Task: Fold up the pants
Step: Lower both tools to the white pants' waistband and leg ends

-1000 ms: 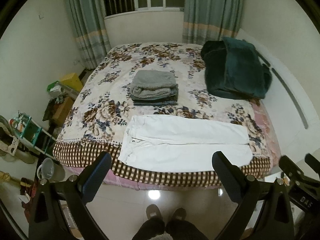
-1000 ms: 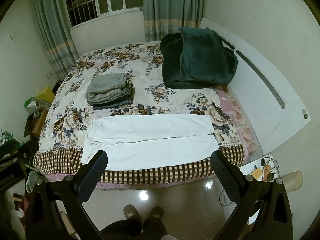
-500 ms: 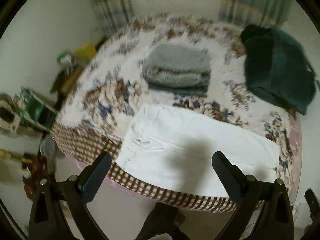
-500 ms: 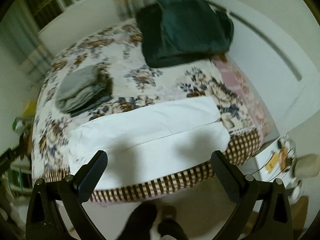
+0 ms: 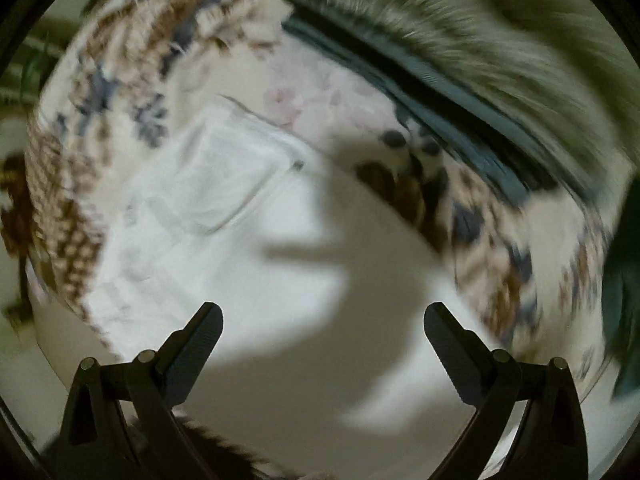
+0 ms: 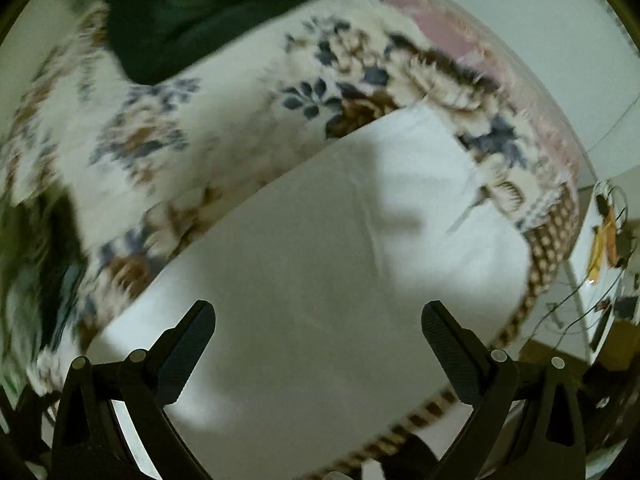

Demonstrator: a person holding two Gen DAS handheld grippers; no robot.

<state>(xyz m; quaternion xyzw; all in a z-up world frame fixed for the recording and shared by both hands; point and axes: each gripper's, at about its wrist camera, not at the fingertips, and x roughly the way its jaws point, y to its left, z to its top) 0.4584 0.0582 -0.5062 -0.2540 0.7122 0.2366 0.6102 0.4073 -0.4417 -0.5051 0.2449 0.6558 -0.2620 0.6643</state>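
White pants (image 5: pixel 224 216) lie flat along the near edge of the floral bed; they also show in the right wrist view (image 6: pixel 320 248). The left wrist view shows the waist end with a pocket. The right wrist view shows the leg ends near the bed's right corner. My left gripper (image 5: pixel 323 328) is open and empty, close above the waist part. My right gripper (image 6: pixel 318 326) is open and empty, close above the legs. Both views are blurred by motion.
A stack of folded grey clothes (image 5: pixel 460 28) lies just beyond the pants on the bedspread (image 5: pixel 132 48). A dark green blanket (image 6: pixel 192 12) lies further back on the bed. A small white table with cables (image 6: pixel 604 236) stands right of the bed.
Both grippers have moved forward and down from standing height to close above the pants, the left over the waist end, the right over the leg end. Both stay open.
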